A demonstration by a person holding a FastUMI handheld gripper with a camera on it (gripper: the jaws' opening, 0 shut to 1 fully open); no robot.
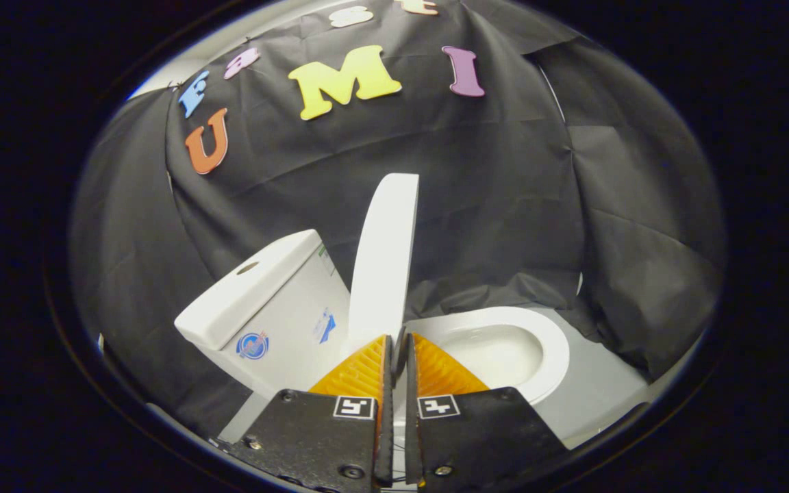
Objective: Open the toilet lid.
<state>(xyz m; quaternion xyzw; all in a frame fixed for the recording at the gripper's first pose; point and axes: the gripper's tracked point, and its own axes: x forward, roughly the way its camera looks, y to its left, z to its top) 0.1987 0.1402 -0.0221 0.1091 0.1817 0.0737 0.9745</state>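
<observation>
Jaws nearly closed, the gripper point(398, 342) has its fingers pinched close with only a slit between, grasping nothing. Just beyond the tips the toilet lid point(384, 260) stands raised, a smooth white slab running upward beside the glossy cistern point(264, 301), bowl point(504, 349) exposed.

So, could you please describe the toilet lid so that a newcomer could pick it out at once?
Start at the white ceramic toilet tank standing against the black cloth wall. Beside it lies the white oval toilet bowl. The lid is the tall, thin white panel raised nearly upright between them, just ahead of the gripper, whose fingers are nearly closed at its lower edge.
</observation>
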